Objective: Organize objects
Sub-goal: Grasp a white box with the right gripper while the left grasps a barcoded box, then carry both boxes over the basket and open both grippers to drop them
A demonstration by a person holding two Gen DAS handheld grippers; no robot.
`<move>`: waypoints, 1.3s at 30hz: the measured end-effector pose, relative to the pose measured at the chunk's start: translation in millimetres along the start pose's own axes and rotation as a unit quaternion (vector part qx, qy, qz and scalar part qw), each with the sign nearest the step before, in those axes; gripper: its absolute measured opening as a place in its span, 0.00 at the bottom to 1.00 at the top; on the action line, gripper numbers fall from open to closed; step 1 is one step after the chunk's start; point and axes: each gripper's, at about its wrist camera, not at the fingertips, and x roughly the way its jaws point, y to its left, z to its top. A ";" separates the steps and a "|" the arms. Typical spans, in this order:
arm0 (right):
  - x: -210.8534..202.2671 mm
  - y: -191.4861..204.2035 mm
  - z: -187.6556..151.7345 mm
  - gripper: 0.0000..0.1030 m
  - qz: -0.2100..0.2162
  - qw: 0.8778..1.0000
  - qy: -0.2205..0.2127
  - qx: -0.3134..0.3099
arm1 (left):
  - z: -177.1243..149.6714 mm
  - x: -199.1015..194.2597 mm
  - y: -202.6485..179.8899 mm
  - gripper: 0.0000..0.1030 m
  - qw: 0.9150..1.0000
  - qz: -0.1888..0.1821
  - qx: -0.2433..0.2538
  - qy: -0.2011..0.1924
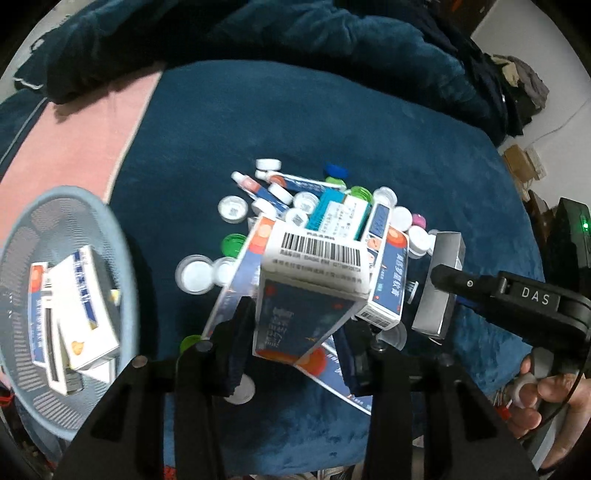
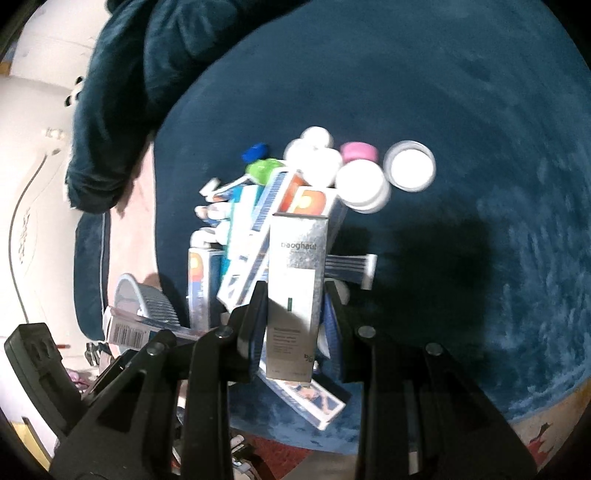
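A dark blue plush blanket point(image 1: 332, 122) covers the bed and carries everything; a strip of pink sheet point(image 1: 81, 140) shows along its left edge in the left wrist view, and a crumpled dark blue quilt point(image 1: 258, 33) lies heaped at the far side.

A pale blue mesh basket point(image 1: 22, 236) sits at the left of that view, off to the side of the pile, with several white and blue boxes point(image 1: 88, 317) already lying in it.

In the middle of the blanket lies a jumbled pile of blue and orange boxes point(image 1: 388, 273), tubes point(image 1: 258, 188) and a teal box point(image 1: 332, 214), ringed by loose bottle caps, mostly white point(image 1: 232, 208), with some green point(image 1: 234, 243), a pink one point(image 2: 358, 151) and a blue one point(image 1: 336, 170).

The left claw point(image 1: 295, 325) is partly closed on a blue and orange box with a barcode point(image 1: 317, 266), which stands between its fingers above the pile, both pads against its sides.

The right claw point(image 2: 295, 317) is nearly closed around a tall silver box point(image 2: 297, 273), held upright over the right side of the pile. In the left wrist view this silver box point(image 1: 439, 280) and the right claw's black finger point(image 1: 461, 282) appear at the right, with a person's hand point(image 1: 554, 398) on the grip below.
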 end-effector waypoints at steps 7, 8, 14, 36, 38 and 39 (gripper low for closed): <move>1.9 45.1 -6.8 0.29 0.033 0.998 -0.009 -0.059 | -6.0 -41.4 32.1 0.41 0.998 0.010 -0.042 -0.037; 1.6 48.9 -7.7 0.29 0.039 0.997 -0.008 -0.066 | -6.9 -47.9 37.9 0.41 0.998 0.014 -0.048 -0.044; 19.8 98.0 -25.4 0.29 0.074 0.990 0.008 -0.117 | -18.7 -98.7 93.7 0.41 0.988 0.037 -0.114 -0.097; 125.4 268.9 -115.6 0.29 0.121 0.934 0.136 -0.309 | -33.0 -81.6 251.4 0.42 0.963 0.158 -0.217 -0.023; 139.2 275.1 -120.7 0.31 0.132 0.928 0.160 -0.310 | -29.3 -75.0 257.4 0.57 0.959 0.165 -0.231 -0.023; 142.7 275.6 -121.1 0.32 0.144 0.926 0.170 -0.305 | -28.9 -74.6 259.2 0.64 0.955 0.176 -0.239 -0.022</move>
